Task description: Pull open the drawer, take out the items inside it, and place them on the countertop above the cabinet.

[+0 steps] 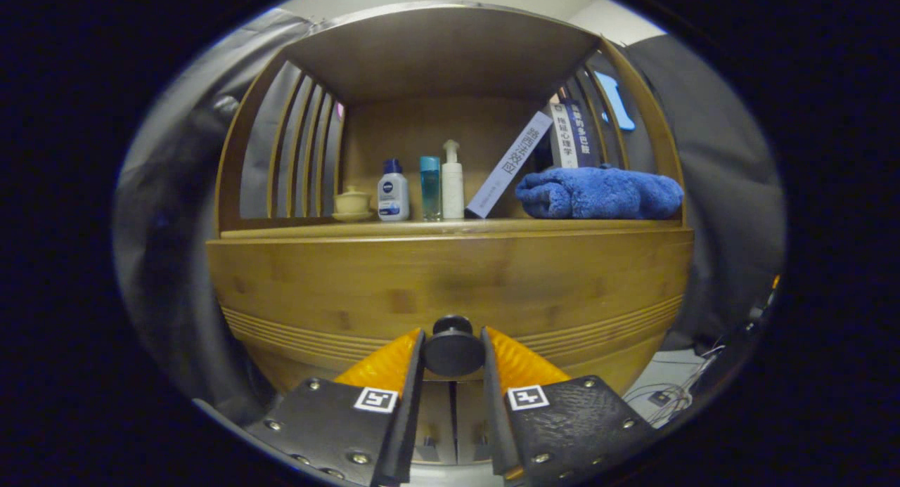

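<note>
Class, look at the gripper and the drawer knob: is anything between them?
Nothing visible. The knob sits right between the gripper's fingers, which flank it closely on both sides and appear to press on it. The drawer front is closed, below the shelf holding bottles and a towel.

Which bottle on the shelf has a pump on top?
The white pump bottle, last of the three, next to the leaning book. The teal bottle and the blue-capped bottle have plain caps.

Blue towel (599, 192), leaning books (541, 153), three bottles (422, 188), lidded cup (352, 203) along the shelf.
</note>
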